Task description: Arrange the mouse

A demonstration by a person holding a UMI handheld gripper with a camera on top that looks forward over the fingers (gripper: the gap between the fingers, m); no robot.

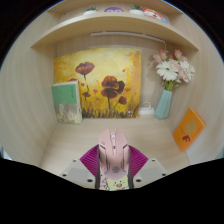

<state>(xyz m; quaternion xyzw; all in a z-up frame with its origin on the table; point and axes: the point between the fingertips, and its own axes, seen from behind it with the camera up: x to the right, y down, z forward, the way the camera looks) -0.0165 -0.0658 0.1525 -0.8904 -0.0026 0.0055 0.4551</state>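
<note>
The gripper [113, 172], held level toward the flower painting [98, 85], is clamped on a pink mouse [113, 153].

One pale pink computer mouse [113, 155] is sitting between the gripper's two magenta-padded fingers [92, 157]. One yellow painting of red poppies [98, 84] is leaning at the back. One blue vase of flowers [165, 95], one green card [66, 100] and one orange card [187, 128] are standing around it.

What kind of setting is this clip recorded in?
Probably a home desk nook: a poppy painting leans on the back wall, a vase of flowers beside it, a pink mouse held in the gripper.
</note>
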